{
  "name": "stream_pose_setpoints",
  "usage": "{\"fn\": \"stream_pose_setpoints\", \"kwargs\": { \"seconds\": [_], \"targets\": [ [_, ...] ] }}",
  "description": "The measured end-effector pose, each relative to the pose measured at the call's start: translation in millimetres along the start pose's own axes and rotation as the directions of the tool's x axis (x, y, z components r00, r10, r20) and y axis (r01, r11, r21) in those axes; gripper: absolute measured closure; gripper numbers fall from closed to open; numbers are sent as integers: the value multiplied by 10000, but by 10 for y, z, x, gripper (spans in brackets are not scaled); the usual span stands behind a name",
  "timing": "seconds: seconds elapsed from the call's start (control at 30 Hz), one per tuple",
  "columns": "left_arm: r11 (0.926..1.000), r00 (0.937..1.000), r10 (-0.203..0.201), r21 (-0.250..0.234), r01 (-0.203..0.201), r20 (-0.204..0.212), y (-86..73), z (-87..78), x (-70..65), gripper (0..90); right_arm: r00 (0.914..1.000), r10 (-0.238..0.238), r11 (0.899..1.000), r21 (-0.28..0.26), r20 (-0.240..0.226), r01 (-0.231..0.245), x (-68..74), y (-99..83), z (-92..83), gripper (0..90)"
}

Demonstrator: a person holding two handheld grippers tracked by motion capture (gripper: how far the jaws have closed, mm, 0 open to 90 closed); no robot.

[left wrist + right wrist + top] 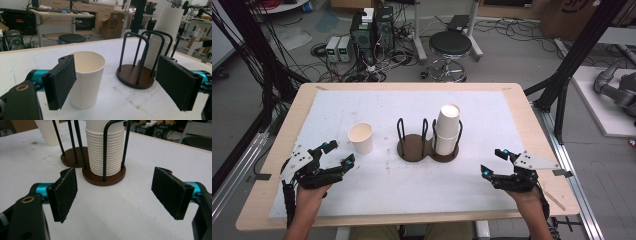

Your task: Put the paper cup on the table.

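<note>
Single paper cup (361, 138) upright on the white sheet (377, 185) covering the counter (262, 200), mouth up, inside bare and empty as far as the left gripper view (86, 75) shows. Just left of a two-bay cup holder (414, 147): two round dark wooden bases joined side by side, each ringed by black wire hoops. Near bay, next to the single cup, empty. Far bay packed with a stack of paper cups (447, 130), nested mouth down, rolled rims showing as tight ridges in the right gripper view (106, 155), top of the stack rising above the hoops.

Left gripper (335, 153) low over the sheet, just in front of and below the single cup, fingers (61, 82) spread wide with nothing between the pads; cup seen just behind the left pad, apart from it. Right gripper (497, 162) near the right side of the sheet, well apart from the holder, fingers (64, 195) likewise spread wide, pinching nothing, aimed toward the stacked bay.

No print or logo legible on any cup. Brown cardboard box (112, 25) on the floor beyond the counter, marked with dark letters that look like "SF", too small to be sure. Round black stool (450, 46) and a cluster of computer cases and cables (372, 32) on the floor past the far edge.
</note>
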State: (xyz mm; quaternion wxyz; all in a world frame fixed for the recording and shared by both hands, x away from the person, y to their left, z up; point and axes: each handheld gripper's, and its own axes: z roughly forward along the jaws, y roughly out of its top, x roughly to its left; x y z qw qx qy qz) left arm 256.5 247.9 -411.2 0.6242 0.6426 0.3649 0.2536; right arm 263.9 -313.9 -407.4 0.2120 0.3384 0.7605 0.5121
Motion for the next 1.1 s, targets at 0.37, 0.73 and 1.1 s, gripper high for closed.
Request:
{"fn": "stream_pose_setpoints", "kwargs": {
  "seconds": [0.37, 0.73, 1.1],
  "targets": [
    [9994, 9994, 90, -347, -78, 346, 24, 19, -41, 169, 9999, 50, 9999, -95, 108, -49, 35, 2, -35, 213],
    [9996, 9997, 7, -293, 0, 252, -3, -4, -22, 171, 9998, 77, 9998, -163, 195, -74, 45, 16, -24, 213],
    [9996, 9998, 33, -270, -28, 178, -18, 0, -15, 171, 9998, 52, 9998, -196, 168, -49, 24, 14, -9, 213]
  ]
}}
